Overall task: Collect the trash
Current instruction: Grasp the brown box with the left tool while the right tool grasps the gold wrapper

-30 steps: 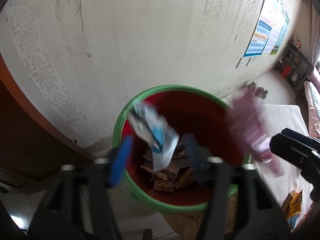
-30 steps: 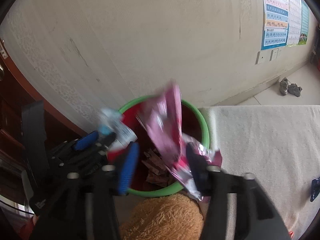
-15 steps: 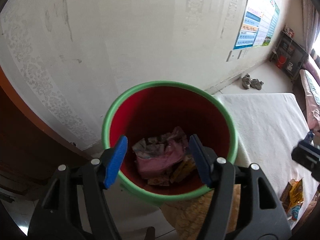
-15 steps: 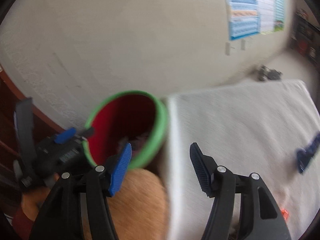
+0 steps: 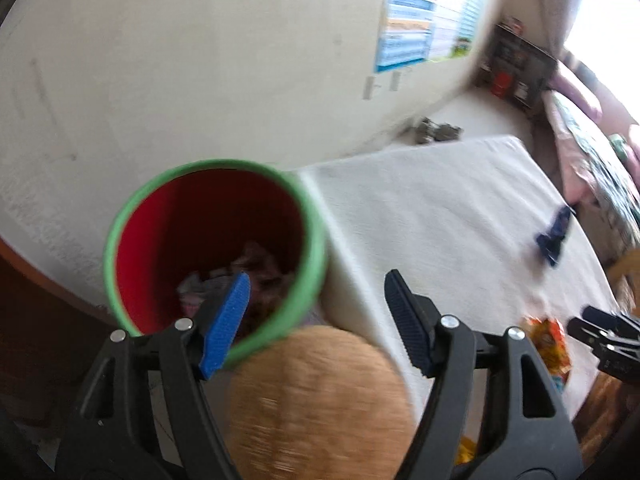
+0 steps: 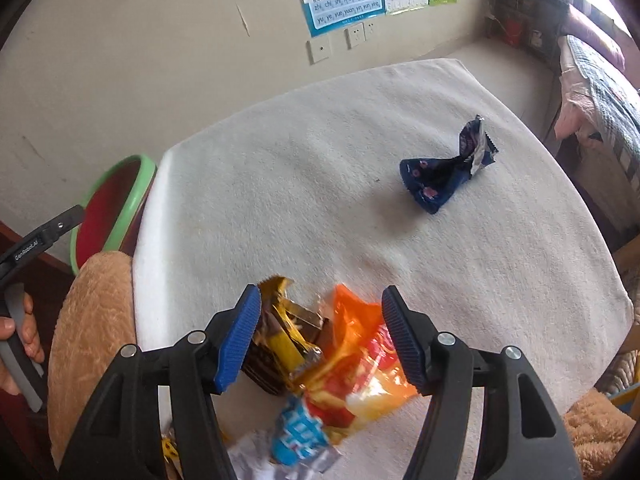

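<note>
A red bin with a green rim (image 5: 316, 236) stands left of the white-covered table and holds several wrappers (image 5: 256, 264); it shows in the right wrist view too (image 6: 140, 184). My left gripper (image 5: 316, 320) is open and empty near the bin's right rim. My right gripper (image 6: 316, 336) is open above an orange snack bag (image 6: 360, 364) and a gold and brown wrapper (image 6: 284, 336) near the table's front. A crumpled dark blue wrapper (image 6: 444, 176) lies farther back on the table; it appears in the left wrist view too (image 5: 554, 232).
The table has a white towel cover (image 6: 320, 160). A tan plush cushion (image 6: 92, 328) sits at the table's left front corner beside the bin. The wall (image 6: 160, 60) runs behind. A bed (image 6: 600, 80) and a shelf (image 6: 520, 20) lie at far right.
Both grippers dropped their wrappers into the bin. The right gripper swung right over the table's front wrappers. The left gripper turned right, away from the bin's middle.
</note>
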A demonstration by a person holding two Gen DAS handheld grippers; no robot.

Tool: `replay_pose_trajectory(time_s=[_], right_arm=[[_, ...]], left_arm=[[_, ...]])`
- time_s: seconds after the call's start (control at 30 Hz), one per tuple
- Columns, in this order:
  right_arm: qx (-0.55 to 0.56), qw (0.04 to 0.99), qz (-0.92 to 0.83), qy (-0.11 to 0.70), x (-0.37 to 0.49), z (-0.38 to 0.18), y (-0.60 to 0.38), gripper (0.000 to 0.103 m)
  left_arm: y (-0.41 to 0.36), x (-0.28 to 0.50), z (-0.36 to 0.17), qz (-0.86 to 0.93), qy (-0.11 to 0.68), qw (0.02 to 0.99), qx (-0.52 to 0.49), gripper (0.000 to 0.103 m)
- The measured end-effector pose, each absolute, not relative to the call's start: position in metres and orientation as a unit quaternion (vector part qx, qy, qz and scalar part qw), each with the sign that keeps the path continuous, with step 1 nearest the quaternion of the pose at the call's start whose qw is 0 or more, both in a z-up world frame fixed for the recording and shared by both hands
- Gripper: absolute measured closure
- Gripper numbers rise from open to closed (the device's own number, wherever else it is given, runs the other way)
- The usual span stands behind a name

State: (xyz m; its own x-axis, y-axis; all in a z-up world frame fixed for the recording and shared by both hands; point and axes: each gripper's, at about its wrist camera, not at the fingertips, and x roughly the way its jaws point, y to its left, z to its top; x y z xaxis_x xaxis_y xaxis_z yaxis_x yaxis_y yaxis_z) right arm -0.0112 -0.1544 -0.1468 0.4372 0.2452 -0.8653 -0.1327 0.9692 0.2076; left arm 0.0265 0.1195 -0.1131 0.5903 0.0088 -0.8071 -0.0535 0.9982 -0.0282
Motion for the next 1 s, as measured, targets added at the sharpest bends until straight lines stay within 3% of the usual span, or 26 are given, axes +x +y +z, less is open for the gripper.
replay_pose_trajectory(time_s=[0.13,0.2,0.3,0.33,0.37,0.4,0.5,0.83,1.0], right_arm=[[0.074,0.83,0.154,0.53,-0.013,-0.156,-0.152,0.041],[0.057,0.822,0.186,0.535,-0.016,-0.158,-0.139,0.041],[0.016,0.824,0.191,0.533,-0.02,-0.163,-0.126,0.044],[0.005,0.821,0.187,0.539,-0.018,-0.166,-0.123,0.051],[0.001,0.818,0.185,0.545,-0.017,-0.168,-0.122,0.073],[0.007,0.814,0.184,0.551,-0.015,-0.17,-0.123,0.085],[0.047,0.828,0.172,0.532,-0.01,-0.162,-0.14,0.092],[0.158,0.863,0.068,0.476,0.002,-0.143,-0.217,0.092],[0.148,0.867,0.063,0.473,0.001,-0.142,-0.212,0.089]], left_arm=[[0.079,0.019,-0.115,-0.022,0.465,0.884,0.025,0.036],[0.065,0.01,-0.111,-0.039,0.462,0.885,0.036,0.027],[0.057,0.004,-0.111,-0.053,0.468,0.882,0.036,0.027],[0.055,0.004,-0.112,-0.056,0.471,0.88,0.037,0.027],[0.053,0.004,-0.114,-0.057,0.473,0.878,0.039,0.027],[0.05,0.003,-0.115,-0.058,0.475,0.877,0.042,0.027],[0.042,0.002,-0.122,-0.068,0.484,0.871,0.045,0.027],[-0.028,0.006,-0.155,-0.151,0.514,0.841,0.084,0.027],[-0.062,0.016,-0.185,-0.181,0.545,0.814,0.089,0.027]])
